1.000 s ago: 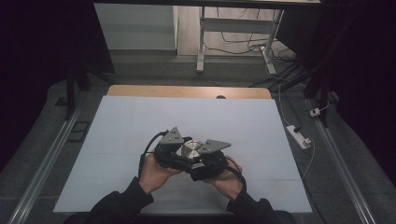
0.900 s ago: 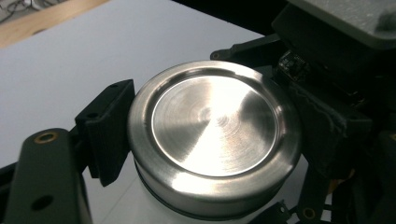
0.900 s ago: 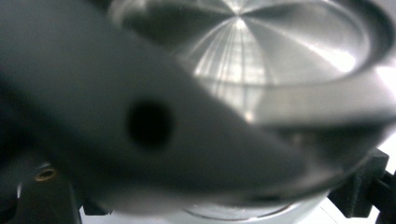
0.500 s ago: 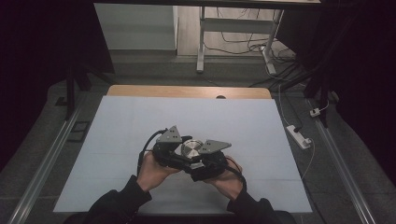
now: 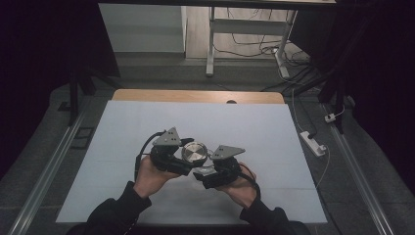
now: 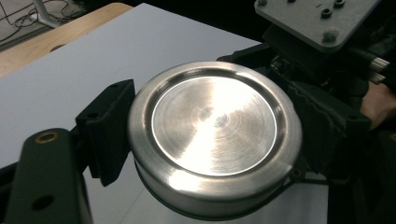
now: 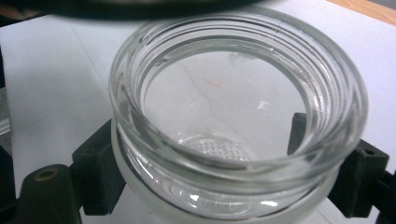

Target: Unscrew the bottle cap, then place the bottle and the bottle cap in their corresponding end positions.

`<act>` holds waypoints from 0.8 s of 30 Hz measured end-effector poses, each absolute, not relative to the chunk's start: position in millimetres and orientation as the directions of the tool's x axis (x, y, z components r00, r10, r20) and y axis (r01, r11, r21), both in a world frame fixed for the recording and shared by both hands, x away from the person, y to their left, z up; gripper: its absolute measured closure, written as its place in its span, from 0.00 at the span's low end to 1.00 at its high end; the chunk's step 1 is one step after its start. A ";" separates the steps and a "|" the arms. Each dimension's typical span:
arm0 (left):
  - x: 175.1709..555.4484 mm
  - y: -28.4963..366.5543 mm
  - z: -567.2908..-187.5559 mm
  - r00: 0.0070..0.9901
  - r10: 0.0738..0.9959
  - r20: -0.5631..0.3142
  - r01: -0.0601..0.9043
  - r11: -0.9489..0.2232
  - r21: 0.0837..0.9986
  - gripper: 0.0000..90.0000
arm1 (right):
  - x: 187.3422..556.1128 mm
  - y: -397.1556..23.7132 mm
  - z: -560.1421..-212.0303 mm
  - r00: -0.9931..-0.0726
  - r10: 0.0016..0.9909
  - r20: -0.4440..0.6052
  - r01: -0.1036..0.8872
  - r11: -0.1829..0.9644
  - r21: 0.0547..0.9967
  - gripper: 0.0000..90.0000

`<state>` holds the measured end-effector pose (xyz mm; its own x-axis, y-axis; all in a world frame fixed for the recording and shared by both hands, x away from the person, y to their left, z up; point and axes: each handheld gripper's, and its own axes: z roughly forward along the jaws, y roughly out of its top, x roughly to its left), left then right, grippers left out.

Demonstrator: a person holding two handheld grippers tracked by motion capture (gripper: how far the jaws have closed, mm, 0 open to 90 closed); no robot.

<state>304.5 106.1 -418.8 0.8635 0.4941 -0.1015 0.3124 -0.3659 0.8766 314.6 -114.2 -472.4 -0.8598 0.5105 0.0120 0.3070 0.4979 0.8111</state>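
1. Gripping the round metal lid [image 6: 215, 126] with the left hand-held gripper [image 5: 182, 157], black jaws closed tight on two sides of its rim
2. Gripping the clear glass jar [image 7: 224, 186] with the right hand-held gripper [image 5: 210, 172], jaws closed on its wall just under the screw ridges
3. Holding both things up in the air, a little above the white counter [image 5: 274, 127], near the person's side of it
4. Keeping the lid flat, shiny top facing up, right next to the other hand-held gripper
5. Showing an open and empty jar mouth in the right gripper view, with a dark edge just above it, most likely the lid
6. Looking like the step of bringing lid and jar together, with the lid not yet sitting on the mouth
7. Calling next for lining up the lid right over the round mouth, flat and in the middle
8. Calling then for lowering it gently until it is touching the ridges all around, and turning it while holding the jar steady
9. Watching out for a tilted lid, since that could be jamming on the ridges
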 end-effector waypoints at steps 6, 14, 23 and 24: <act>300.6 112.2 -415.1 0.873 0.478 -0.099 0.302 -0.370 0.879 0.22 | 316.6 -118.6 -469.9 -0.858 0.513 0.007 0.303 0.496 0.814 0.17; 294.7 116.1 -419.2 0.886 0.454 -0.092 0.295 -0.398 0.869 0.22 | 318.3 -121.8 -467.7 -0.866 0.500 0.006 0.295 0.502 0.813 0.17; 288.7 124.8 -427.6 0.892 0.438 -0.109 0.304 -0.403 0.863 0.23 | 321.7 -122.9 -466.5 -0.865 0.502 0.005 0.297 0.505 0.810 0.17; 287.7 125.3 -428.1 0.893 0.437 -0.110 0.304 -0.404 0.863 0.22 | 322.0 -123.0 -466.3 -0.865 0.502 0.004 0.297 0.505 0.810 0.17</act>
